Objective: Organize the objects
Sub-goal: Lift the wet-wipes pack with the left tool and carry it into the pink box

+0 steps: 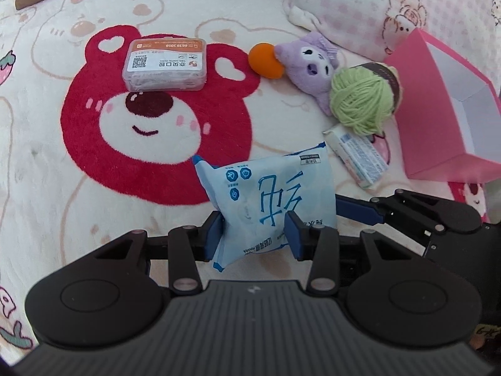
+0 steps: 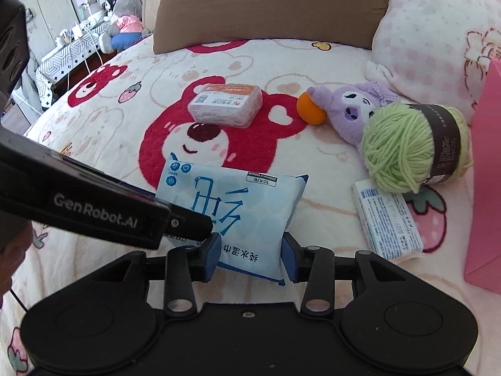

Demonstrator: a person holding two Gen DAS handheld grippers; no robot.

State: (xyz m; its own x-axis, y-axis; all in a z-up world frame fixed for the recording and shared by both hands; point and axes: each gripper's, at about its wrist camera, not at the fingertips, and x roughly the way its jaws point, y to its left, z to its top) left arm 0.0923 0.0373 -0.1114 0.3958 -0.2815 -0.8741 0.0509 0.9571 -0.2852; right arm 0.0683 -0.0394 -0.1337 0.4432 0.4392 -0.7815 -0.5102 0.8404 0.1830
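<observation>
A light blue wet-wipes pack sits between the pads of both grippers at once. My left gripper is closed on its near end, and my right gripper is closed on it too. The left gripper's body crosses the right wrist view from the left. On the bear-print blanket lie a clear floss-pick box, an orange ball, a purple plush, a green yarn ball and a small white pack.
An open pink box stands at the right, next to the yarn. A pink-checked pillow and a brown cushion lie at the back. The bed's left edge, with furniture and plush toys beyond, shows in the right wrist view.
</observation>
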